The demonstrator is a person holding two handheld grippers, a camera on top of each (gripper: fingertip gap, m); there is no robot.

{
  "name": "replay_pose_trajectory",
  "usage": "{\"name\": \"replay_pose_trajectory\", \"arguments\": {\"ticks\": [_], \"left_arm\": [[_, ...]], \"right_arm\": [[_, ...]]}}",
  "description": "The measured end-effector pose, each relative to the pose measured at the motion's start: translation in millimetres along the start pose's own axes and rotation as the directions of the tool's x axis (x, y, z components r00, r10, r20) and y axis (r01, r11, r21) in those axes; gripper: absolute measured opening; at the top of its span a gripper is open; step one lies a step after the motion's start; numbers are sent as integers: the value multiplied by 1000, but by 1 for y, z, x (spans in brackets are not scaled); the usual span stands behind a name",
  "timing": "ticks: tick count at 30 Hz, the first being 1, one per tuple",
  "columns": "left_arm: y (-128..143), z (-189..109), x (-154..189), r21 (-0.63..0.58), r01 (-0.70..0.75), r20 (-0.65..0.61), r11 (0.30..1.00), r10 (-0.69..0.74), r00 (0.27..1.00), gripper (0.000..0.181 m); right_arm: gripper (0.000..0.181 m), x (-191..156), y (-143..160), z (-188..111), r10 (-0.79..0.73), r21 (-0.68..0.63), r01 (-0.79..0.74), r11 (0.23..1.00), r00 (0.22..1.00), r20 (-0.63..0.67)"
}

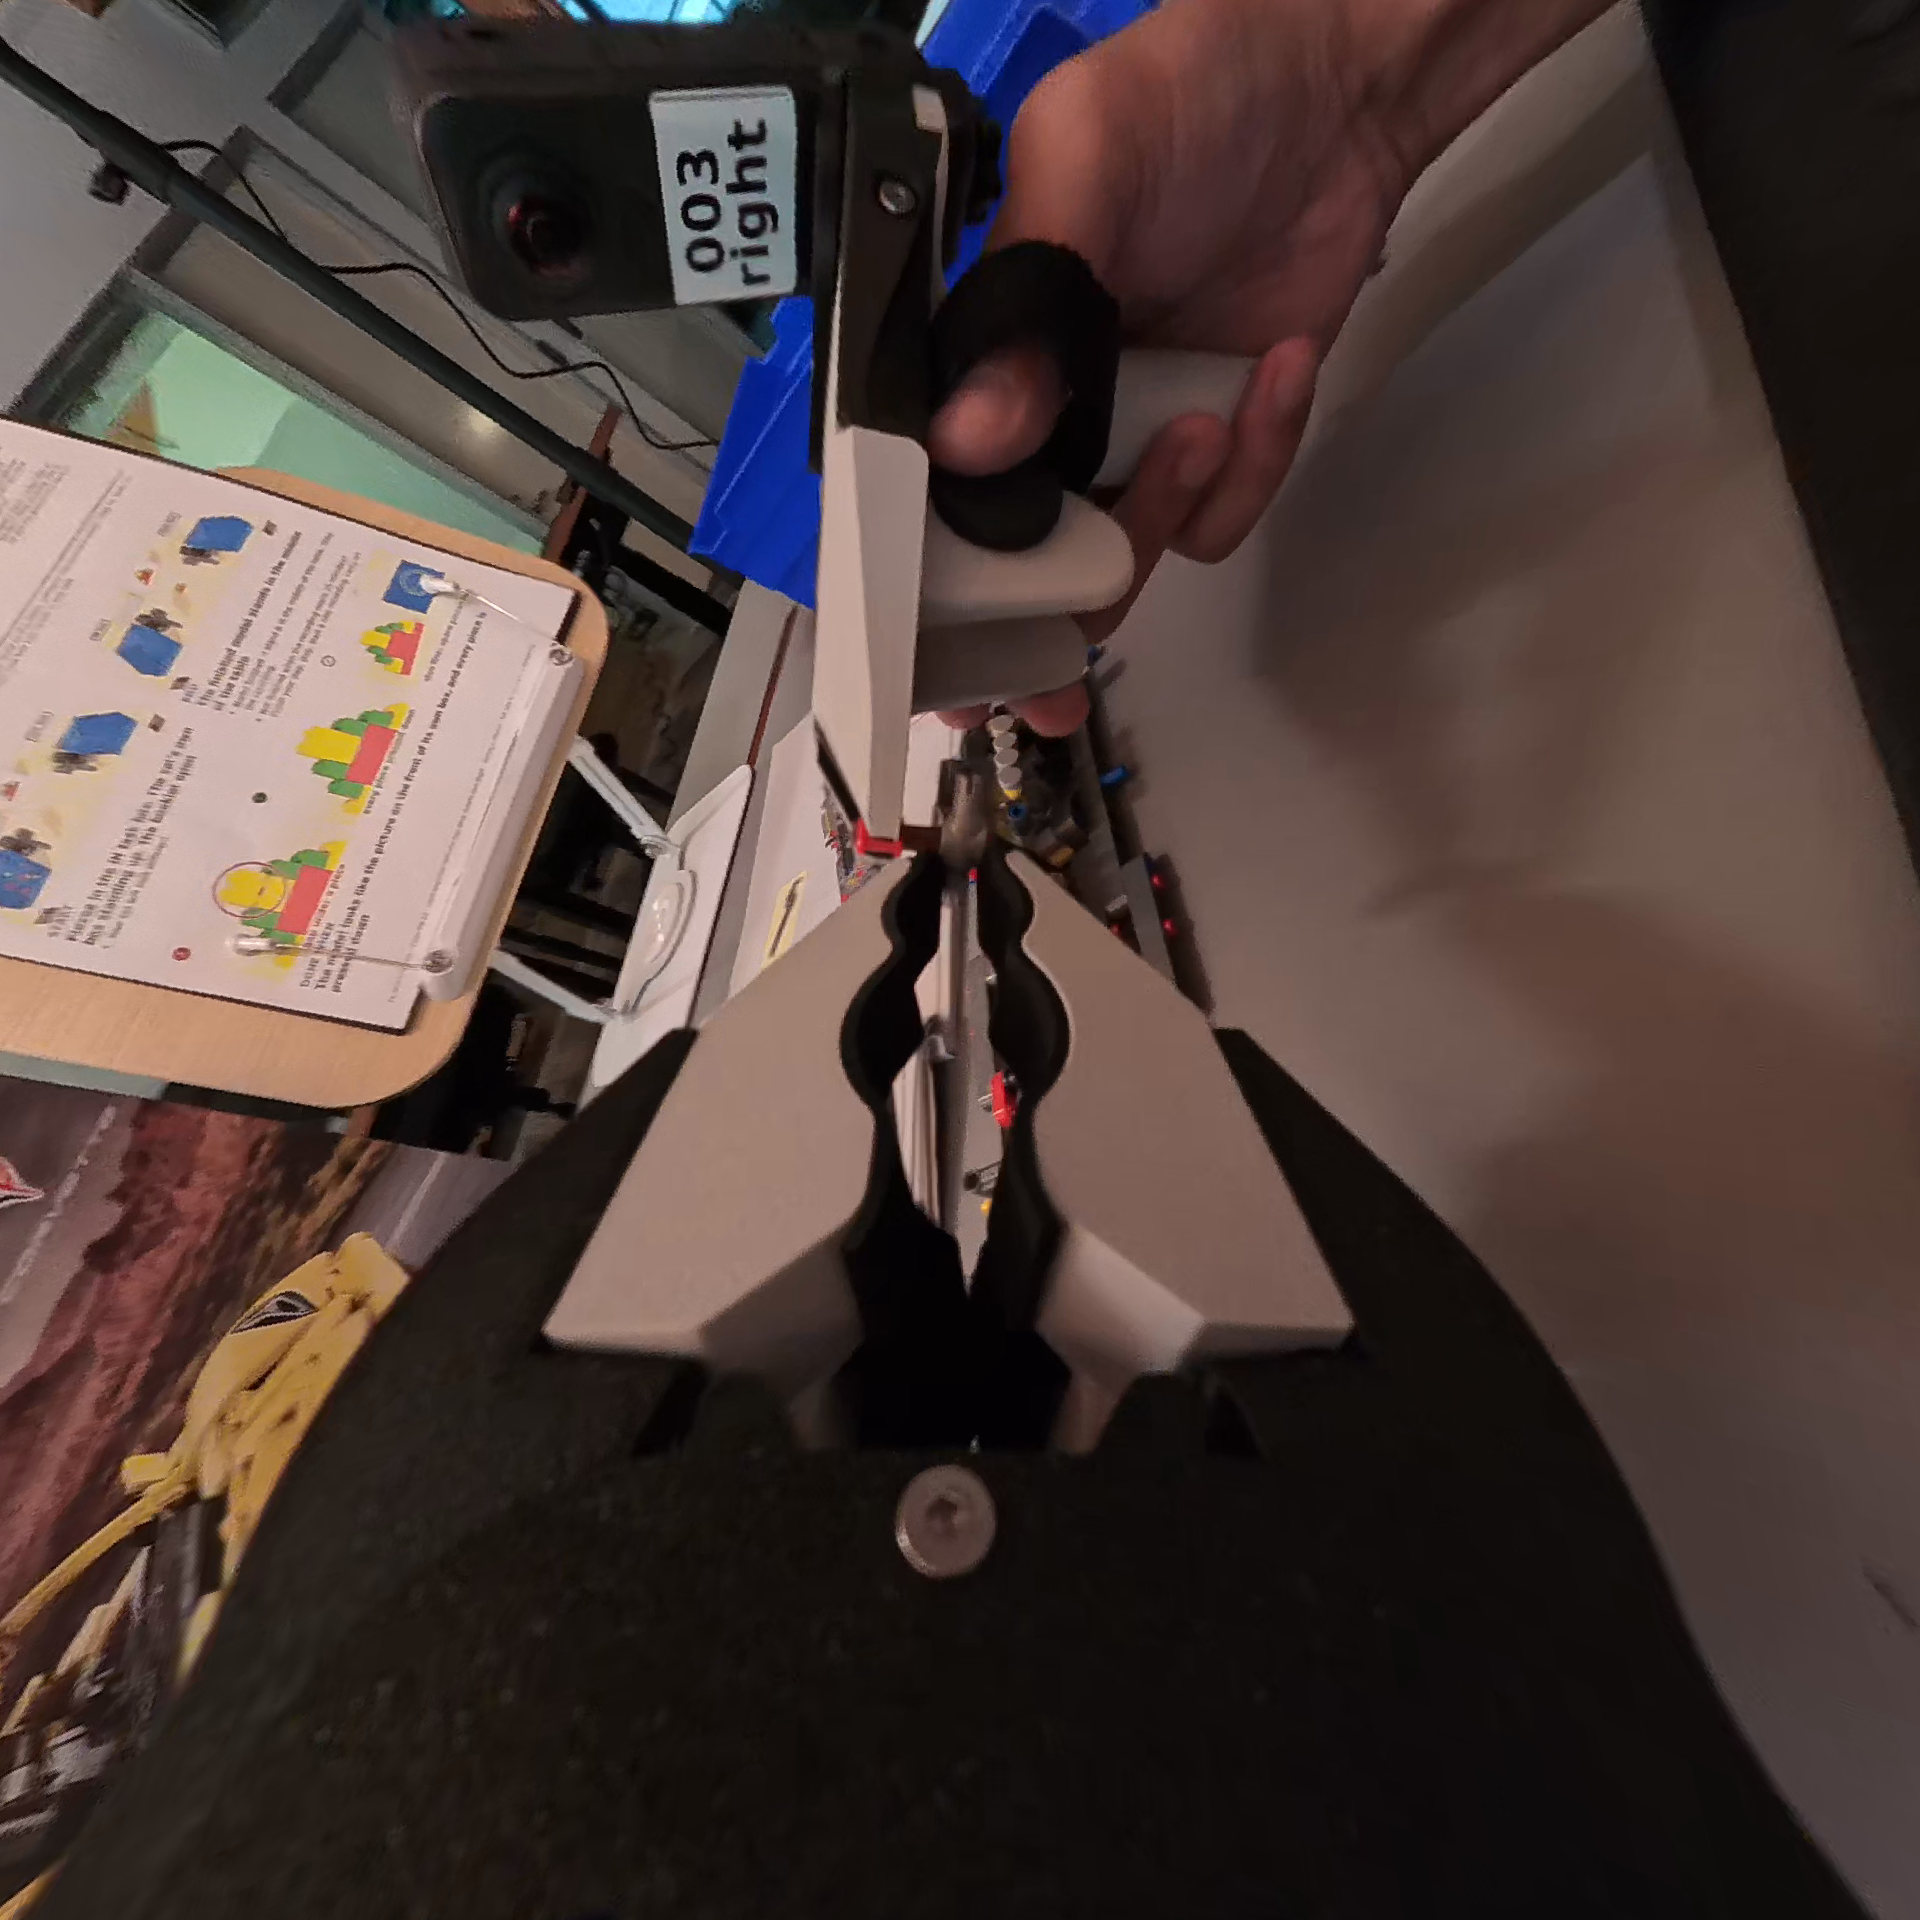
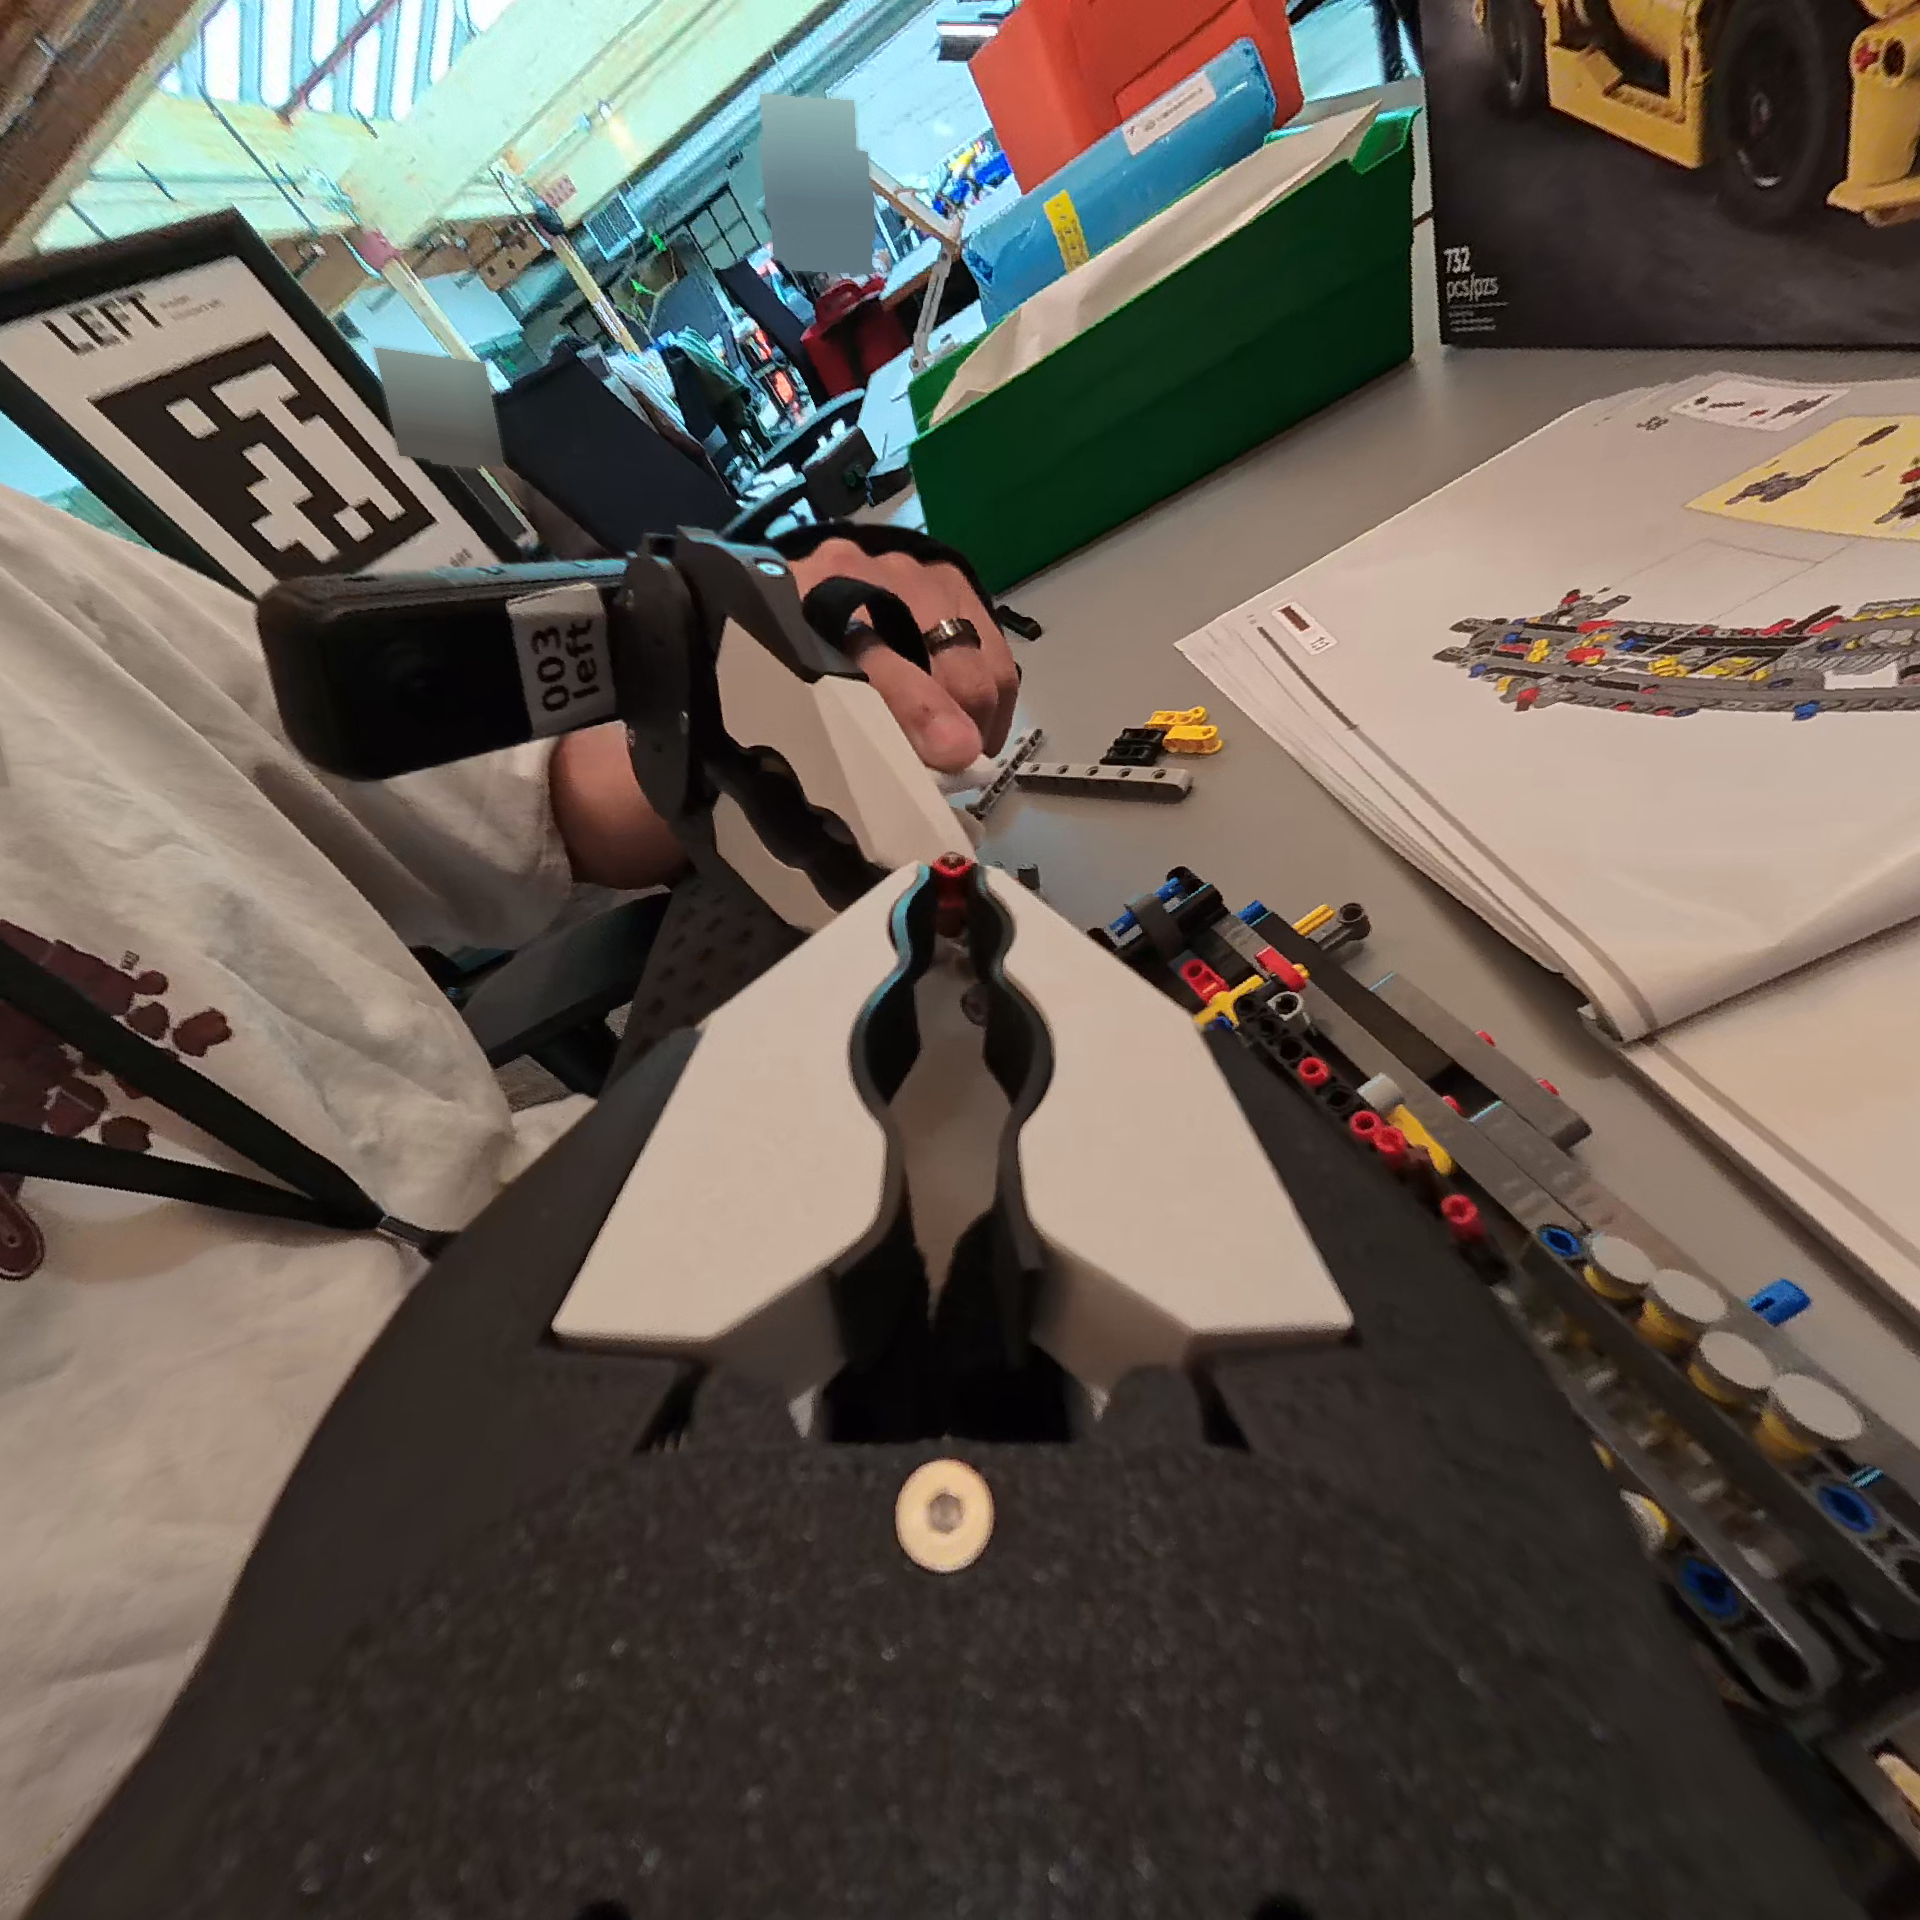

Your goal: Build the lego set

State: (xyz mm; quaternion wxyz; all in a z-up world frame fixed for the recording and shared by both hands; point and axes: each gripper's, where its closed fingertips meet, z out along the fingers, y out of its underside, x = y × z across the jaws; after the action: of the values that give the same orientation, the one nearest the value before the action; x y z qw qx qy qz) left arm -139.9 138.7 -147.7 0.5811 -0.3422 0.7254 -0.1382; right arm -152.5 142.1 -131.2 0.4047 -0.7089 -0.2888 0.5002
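Observation:
My right gripper (image 2: 951,883) is shut on a small red pin (image 2: 951,871) that stands out of its tips. In the left wrist view the right gripper (image 1: 883,831) comes down from above with the red pin (image 1: 879,837) at its tip. My left gripper (image 1: 961,868) is nearly shut on a small grey piece (image 1: 960,826). In the right wrist view the left gripper (image 2: 961,836) reaches in from the left, and its tips meet the pin. The long grey lego assembly (image 2: 1455,1143) with red, yellow and blue pins lies on the table to the right; it also shows behind the tips in the left wrist view (image 1: 1049,821).
An open instruction booklet (image 2: 1558,675) lies at the right, with the set's box (image 2: 1662,156) and a green bin (image 2: 1143,416) behind. A loose grey beam (image 2: 1101,777) and yellow pieces (image 2: 1184,727) lie mid-table. An instruction card on a stand (image 1: 260,727) and a blue bin (image 1: 769,447) stand at the left. Only a small space, under 4 cm, lies between the two pairs of fingers.

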Motion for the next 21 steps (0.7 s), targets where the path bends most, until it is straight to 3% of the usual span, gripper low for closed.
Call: {"name": "replay_pose_trajectory", "arguments": {"ticks": [11,21], "left_arm": [[-1,1,-4,-10,7,30,1000,-7,1000,5],[5,-2,-10,7,157,-14,988,-156,988,13]], "right_arm": [[4,0,0,-3,24,22,-25,999,1000,14],[3,0,-14,-3,275,111,-295,949,947,164]]}}
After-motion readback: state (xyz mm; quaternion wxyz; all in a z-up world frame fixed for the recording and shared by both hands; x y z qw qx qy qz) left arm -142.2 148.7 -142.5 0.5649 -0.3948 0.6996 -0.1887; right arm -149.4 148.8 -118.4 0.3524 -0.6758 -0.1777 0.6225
